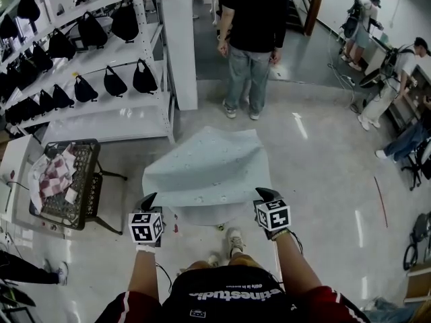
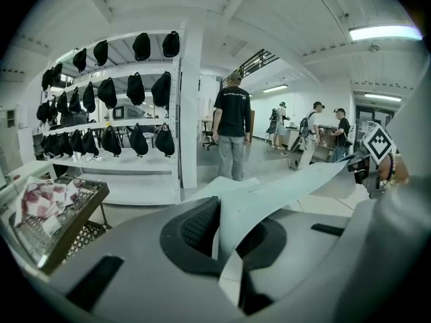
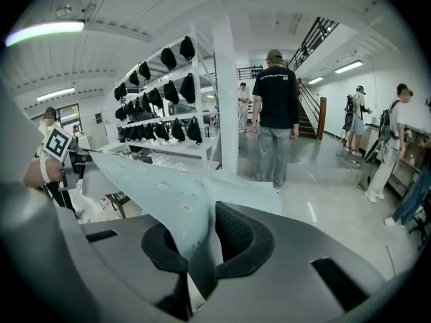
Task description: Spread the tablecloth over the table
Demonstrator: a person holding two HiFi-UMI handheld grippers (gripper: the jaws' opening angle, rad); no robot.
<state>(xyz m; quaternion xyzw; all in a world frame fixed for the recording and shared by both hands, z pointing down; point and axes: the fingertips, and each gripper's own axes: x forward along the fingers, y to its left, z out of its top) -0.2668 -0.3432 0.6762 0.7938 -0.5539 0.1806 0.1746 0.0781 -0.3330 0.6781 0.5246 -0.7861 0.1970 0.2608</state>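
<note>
Now we are holding the pale blue-grey fabric tablecloth (image 1: 205,170) spread out at the centre of the frame. Our left gripper (image 1: 149,200) and right gripper (image 1: 264,194) are each pinching a near corner between narrow jaws.

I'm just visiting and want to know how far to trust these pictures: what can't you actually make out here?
Table: in the head view the tablecloth covers it, so its top and legs are hidden.
Standing person: the head is cut off by the head view's top edge.
Basket: in the head view the pink-checked pieces inside are too small to identify.
</note>
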